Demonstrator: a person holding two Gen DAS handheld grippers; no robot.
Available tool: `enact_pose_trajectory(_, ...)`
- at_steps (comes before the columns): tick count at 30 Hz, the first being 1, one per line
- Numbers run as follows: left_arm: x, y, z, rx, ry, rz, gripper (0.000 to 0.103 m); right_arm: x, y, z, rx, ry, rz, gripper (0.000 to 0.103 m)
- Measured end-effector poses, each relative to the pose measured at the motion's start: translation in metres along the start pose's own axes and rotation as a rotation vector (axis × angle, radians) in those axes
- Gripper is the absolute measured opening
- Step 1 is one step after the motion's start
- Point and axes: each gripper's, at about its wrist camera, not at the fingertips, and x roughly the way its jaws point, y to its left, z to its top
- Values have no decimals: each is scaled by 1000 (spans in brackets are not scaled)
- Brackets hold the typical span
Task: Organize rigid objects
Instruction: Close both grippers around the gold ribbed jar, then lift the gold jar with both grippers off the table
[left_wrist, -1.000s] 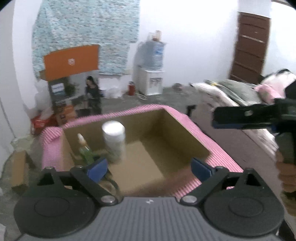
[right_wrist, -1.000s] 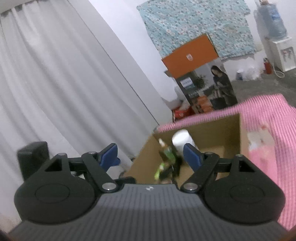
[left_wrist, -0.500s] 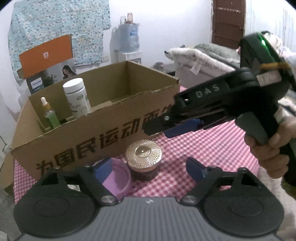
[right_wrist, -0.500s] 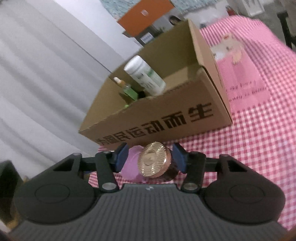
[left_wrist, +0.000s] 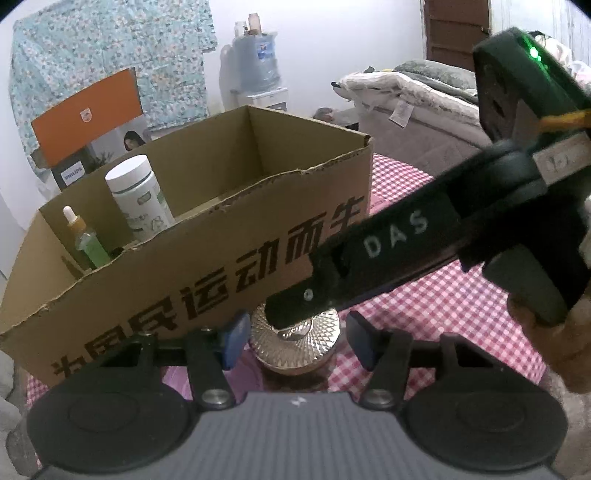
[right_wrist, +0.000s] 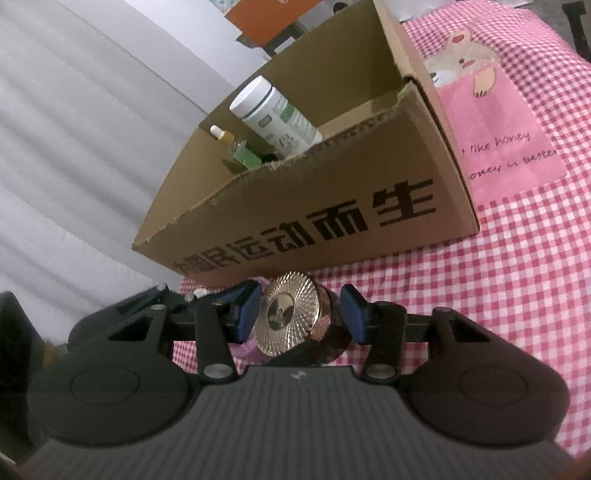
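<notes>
Low centre of both wrist views, a small dark jar with a ribbed gold lid (right_wrist: 289, 314) sits on the pink-checked tablecloth (right_wrist: 498, 295), just in front of the cardboard box (right_wrist: 332, 218) w/ bold black lettering. It seems to be the next item to go in the box.

Right gripper (right_wrist: 299, 314): blue pads either side of the jar's lid, jaws closing. Left pad looks to touch the lid rim, right pad has a small gap, so no firm pinch yet. In the left wrist view this gripper comes in from the right of the frame, its tip over the jar, held by a hand (left_wrist: 546, 332) at the right edge.

Left gripper (left_wrist: 295, 341): also straddles the jar, jaws closing, gaps visible on both sides; nothing held. Probably both tools bracket the jar so one steadies while the other grabs, but can't tell which.

Inside the box, upper left: a white bottle (left_wrist: 138, 195) w/ green label and a green dropper bottle (left_wrist: 86, 240), upright, side by side vs. the left wall, leaving the right part free, prob. for the jar.

Something pale purple (right_wrist: 245, 347) lies beside the jar; can't identify it.
</notes>
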Motion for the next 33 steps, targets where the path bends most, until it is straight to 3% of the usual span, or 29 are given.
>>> enact_pose_trajectory(15,-12,-23,-9,-13,-68,-136,61,-32,-21,-21,49,-16,-48,48)
enact_pose_trajectory(17,-11,-25,-10,-8,-66,-118,68,-39,-26,-25,64,-26,-50,49)
enact_pose_trajectory(23,5,-27,-8,11,-2,-79,68,-46,-31,-29,75,-34,-46,49)
enact_pose_trajectory(25,10,-29,-7,11,10,-77,66,-43,-31,-30,73,-26,-40,50)
enact_pose_trajectory(26,11,-30,-6,10,10,-79,60,-41,-30,-30,71,-23,-38,50)
enact_pose_trajectory(33,7,-36,-8,3,11,-93,58,-40,-28,-32,61,-19,-32,46)
